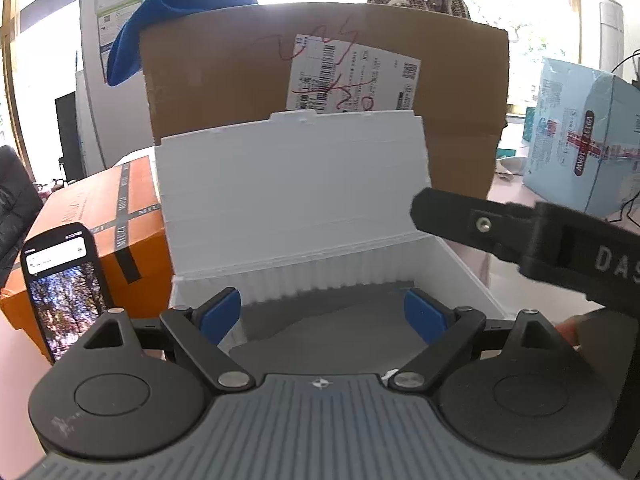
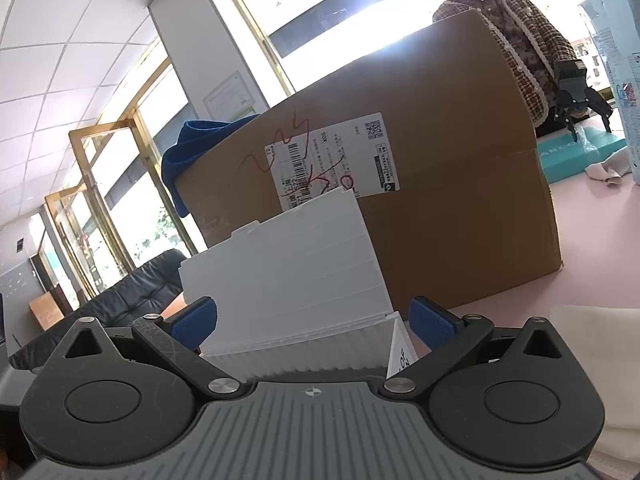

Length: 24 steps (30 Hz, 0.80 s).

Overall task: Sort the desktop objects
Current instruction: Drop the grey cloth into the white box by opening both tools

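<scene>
Brown cardboard fills the background: a large shipping carton [image 1: 224, 80] with a scribbled-over label stands on the pale pink table [image 2: 592, 248], a blue cloth [image 1: 160, 12] draped over its top left corner. Bare tabletop runs along the carton's right side in the right wrist view. Just in front of the carton sits the white corrugated plastic box [image 1: 280, 200], its lid standing upright against the carton and its mouth open toward the camera; the inside holds something grey and flat, though the view is too shadowed to tell what. An orange box [image 1: 100, 216] with dark tape is just beside the white box's left wall, and a lit phone [image 1: 64, 280] leans at its front. A light blue package [image 1: 580, 140] stands well apart to the right.

The left gripper [image 1: 322, 316] hovers over the white box's near edge, jaws spread wide and empty. The right gripper [image 2: 312, 320] hangs near the box's right end, likewise spread with nothing between its blue pads [image 2: 430, 322]; its black body crosses the left view above the right wall.
</scene>
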### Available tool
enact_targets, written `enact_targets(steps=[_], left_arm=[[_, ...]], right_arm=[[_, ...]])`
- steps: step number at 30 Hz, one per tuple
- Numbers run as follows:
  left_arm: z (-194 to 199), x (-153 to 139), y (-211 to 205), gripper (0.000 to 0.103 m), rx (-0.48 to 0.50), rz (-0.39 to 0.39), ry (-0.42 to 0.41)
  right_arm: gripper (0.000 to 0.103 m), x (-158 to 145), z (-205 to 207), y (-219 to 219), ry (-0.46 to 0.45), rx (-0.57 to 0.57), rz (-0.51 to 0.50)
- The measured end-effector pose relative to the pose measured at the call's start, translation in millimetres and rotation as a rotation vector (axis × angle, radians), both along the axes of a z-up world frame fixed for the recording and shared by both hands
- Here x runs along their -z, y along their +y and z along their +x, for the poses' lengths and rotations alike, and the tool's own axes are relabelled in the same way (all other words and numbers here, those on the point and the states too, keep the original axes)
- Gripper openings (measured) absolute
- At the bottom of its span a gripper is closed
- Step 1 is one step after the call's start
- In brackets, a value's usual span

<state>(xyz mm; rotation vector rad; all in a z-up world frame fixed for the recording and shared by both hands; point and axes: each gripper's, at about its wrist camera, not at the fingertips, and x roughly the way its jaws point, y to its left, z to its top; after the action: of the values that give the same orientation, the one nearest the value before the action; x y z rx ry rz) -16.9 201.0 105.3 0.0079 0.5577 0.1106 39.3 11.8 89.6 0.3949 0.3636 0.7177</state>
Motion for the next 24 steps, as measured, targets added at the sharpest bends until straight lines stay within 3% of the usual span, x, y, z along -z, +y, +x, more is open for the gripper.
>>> enact_targets(steps=[12,18,24], left_arm=[[-11,-1,-16,0.088,0.107,-0.053,-0.106],[-8,-6,-30,0.088,0.119,-0.074,-0.127],[0,-19,-70,0.088,0.164,-0.109,-0.132]], right_arm=[[0.103,-8,-16,-27,-0.013,0.094,0.004],[0.103,-9,-27,-70,-0.021,0.183,-0.007],[0.103,-3,-30,-128,0.052,0.303,0.038]])
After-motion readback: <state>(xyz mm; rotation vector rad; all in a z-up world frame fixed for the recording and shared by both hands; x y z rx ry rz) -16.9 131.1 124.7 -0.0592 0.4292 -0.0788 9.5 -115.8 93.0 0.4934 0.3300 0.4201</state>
